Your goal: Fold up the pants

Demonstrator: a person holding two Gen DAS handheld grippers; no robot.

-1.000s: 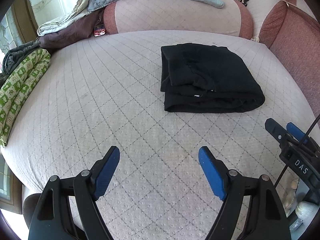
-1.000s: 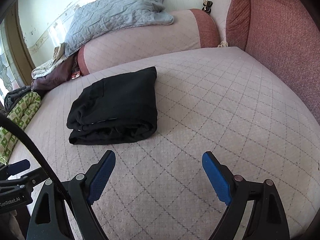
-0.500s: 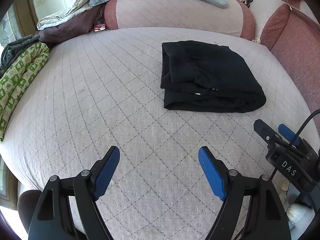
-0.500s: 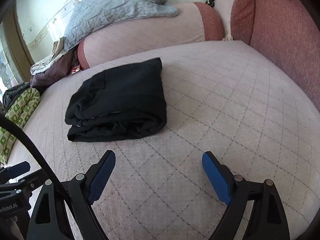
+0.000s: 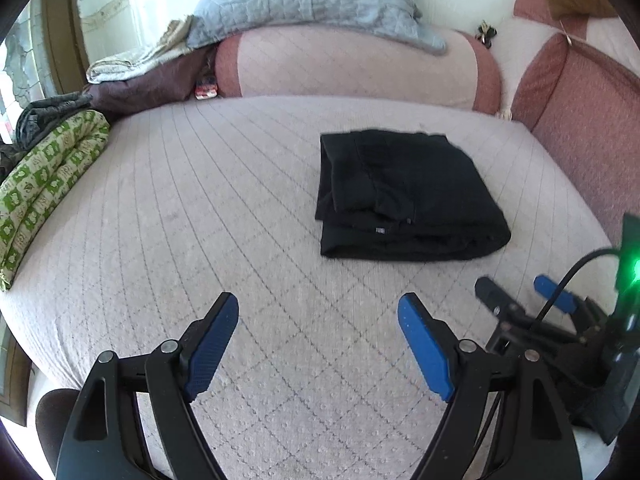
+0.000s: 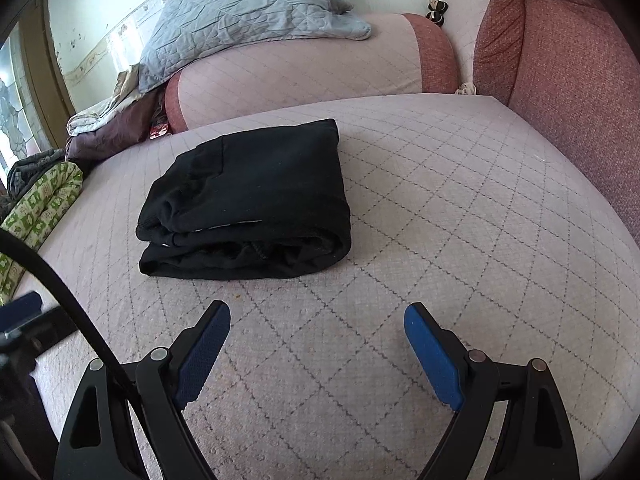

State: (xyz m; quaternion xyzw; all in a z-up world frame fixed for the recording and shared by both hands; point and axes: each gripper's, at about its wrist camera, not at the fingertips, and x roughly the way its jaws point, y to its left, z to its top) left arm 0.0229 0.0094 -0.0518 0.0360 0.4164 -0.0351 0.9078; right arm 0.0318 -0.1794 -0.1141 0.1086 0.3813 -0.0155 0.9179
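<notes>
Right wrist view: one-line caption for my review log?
Black pants lie folded on the quilted bed, with the open right gripper held short of them, touching nothing.

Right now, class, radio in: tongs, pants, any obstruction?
Left tongs open, empty. Right tongs open, empty. Black pants folded, lying on the quilted bed, untouched. Nothing between tongs and pants.

one folded pants (image 5: 404, 196), two tongs (image 5: 318, 310)
</notes>
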